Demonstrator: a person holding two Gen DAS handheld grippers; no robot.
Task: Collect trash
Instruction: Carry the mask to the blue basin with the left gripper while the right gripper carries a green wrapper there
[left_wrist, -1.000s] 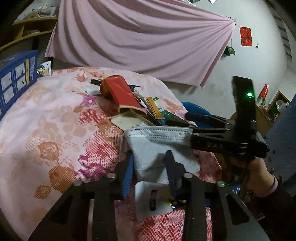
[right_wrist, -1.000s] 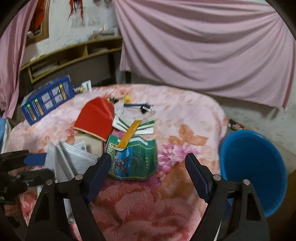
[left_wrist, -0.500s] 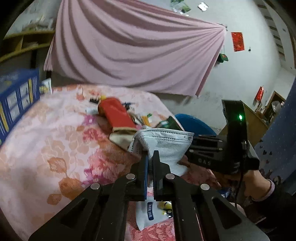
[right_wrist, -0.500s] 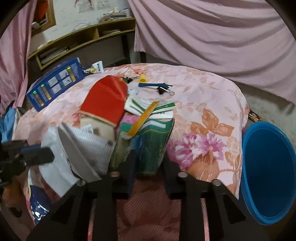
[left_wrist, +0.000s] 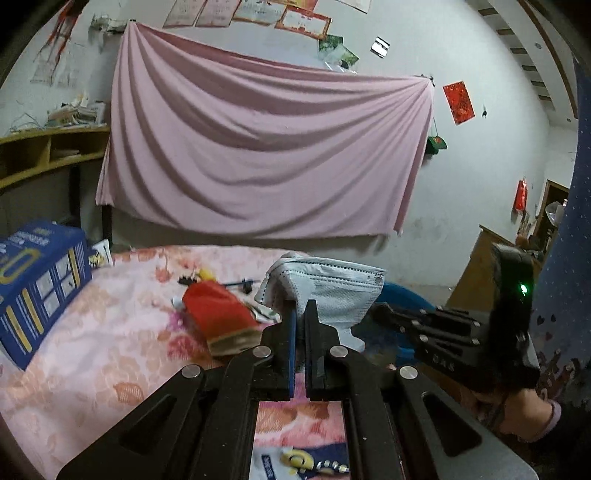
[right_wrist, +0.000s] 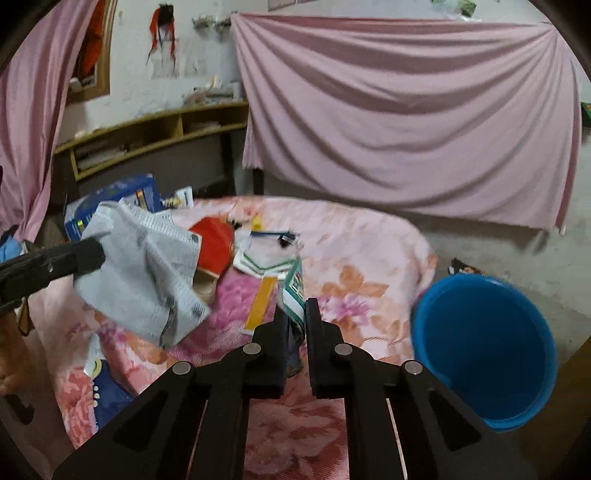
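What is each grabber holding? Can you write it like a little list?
left gripper: shut on crumpled grey face mask, lifted off the table
right gripper: shut on green and white printed packet
bin: round blue plastic tub, on the floor right of the table
table: pink flowered cloth, red pouch lying on it

A gray face mask (right_wrist: 144, 273), crumpled and folded, hangs in the air above the worktop (right_wrist: 369, 251), pinched at its 9 o'clock edge. A green and white wrapper (right_wrist: 294, 295) stands on edge, lifted at the 6 o'clock side of the litter. At 3 o'clock, beside the worktop, a round blue bucket (right_wrist: 484, 350) stands upright on the floor, its mouth open.
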